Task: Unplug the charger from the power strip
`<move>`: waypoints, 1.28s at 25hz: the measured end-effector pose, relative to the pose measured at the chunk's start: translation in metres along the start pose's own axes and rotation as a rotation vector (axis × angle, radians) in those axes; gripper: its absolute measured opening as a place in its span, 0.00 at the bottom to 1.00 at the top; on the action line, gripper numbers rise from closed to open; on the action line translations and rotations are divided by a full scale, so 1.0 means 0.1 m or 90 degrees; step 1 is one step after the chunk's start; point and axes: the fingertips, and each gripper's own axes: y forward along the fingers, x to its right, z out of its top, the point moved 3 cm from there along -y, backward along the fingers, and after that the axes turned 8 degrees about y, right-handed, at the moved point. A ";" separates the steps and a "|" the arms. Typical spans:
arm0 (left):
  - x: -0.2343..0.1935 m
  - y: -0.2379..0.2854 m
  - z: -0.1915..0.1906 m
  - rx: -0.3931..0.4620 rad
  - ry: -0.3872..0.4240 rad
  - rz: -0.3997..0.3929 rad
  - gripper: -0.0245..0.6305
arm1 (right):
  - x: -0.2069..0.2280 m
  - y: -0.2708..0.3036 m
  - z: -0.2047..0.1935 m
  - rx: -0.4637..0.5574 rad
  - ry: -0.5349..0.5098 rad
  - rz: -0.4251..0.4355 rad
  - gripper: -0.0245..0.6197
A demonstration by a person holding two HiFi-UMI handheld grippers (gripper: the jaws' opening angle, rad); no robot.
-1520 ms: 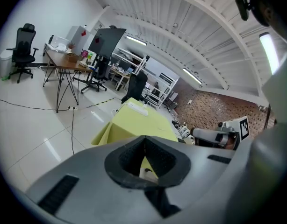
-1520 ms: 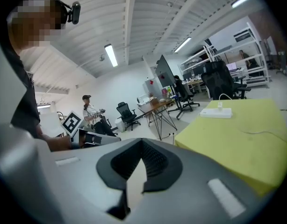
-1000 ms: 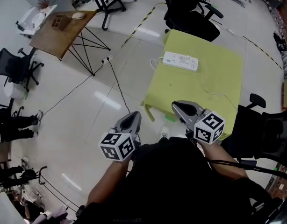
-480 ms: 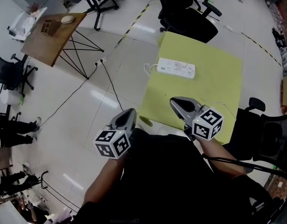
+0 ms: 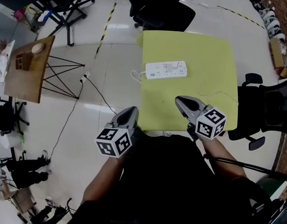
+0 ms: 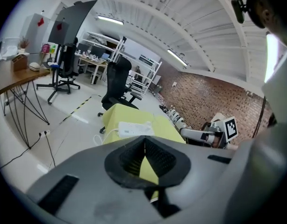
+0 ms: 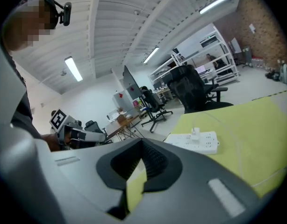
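A white power strip (image 5: 166, 70) lies on the yellow-green table (image 5: 213, 55), a little left of its middle. A small white charger (image 7: 196, 133) stands plugged into the power strip (image 7: 192, 142), and a thin white cable runs from it over the tabletop. My left gripper (image 5: 130, 112) hangs at the table's near left corner, shut and empty. Over the near edge my right gripper (image 5: 180, 100) is also shut with nothing in it. Both point toward the strip and are well short of it. The left gripper view shows the strip (image 6: 134, 128) ahead.
Black office chairs stand beyond the table (image 5: 164, 13) and at its right side (image 5: 262, 108). A wooden table on black legs (image 5: 26, 69) is at the left. A floor socket with a black cord (image 5: 84, 79) lies between them. Boxes sit at the far right.
Both grippers have come forward from the floor at the table's corner to its near edge. The table and power strip now lie straight ahead and closer. Both jaws stay shut.
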 end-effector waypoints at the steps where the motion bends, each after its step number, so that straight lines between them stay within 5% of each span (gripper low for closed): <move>1: -0.11 0.05 0.07 -0.007 0.007 -0.012 0.05 | 0.02 0.06 0.00 0.005 0.009 -0.019 0.04; 15: -1.06 0.63 0.47 -0.103 0.059 -0.215 0.05 | 0.31 0.71 0.19 0.014 0.026 -0.306 0.04; 23: -1.35 0.68 0.45 -0.149 0.070 -0.249 0.05 | 1.09 0.74 0.07 -0.021 0.010 -0.494 0.10; 27: -1.49 0.76 0.47 -0.160 0.070 -0.244 0.05 | 1.36 0.81 0.00 -0.042 0.006 -0.534 0.26; 32: -1.49 0.82 0.52 -0.164 0.075 -0.249 0.05 | 1.47 0.88 0.04 -0.011 0.024 -0.530 0.32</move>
